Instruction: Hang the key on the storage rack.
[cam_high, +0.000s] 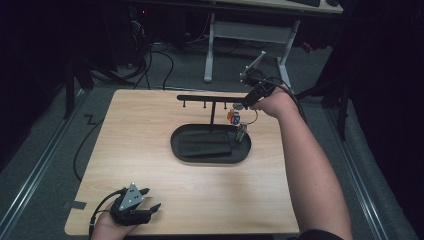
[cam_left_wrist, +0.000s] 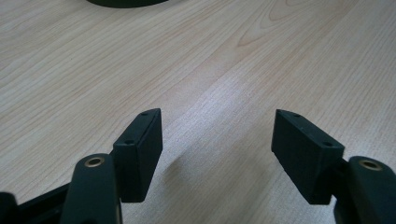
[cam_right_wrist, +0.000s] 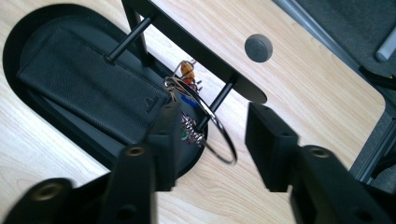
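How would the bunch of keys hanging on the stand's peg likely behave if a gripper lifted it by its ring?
The key ring looks like thin, smooth wire, so probably slippery. The charms hang loose, so they would likely swing.

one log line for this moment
right gripper: open by key ring | ring: on rack peg | left gripper: open, on table

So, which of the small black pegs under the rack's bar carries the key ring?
The peg at the bar's right end, nearest the right hand-held gripper; the other pegs hang bare.
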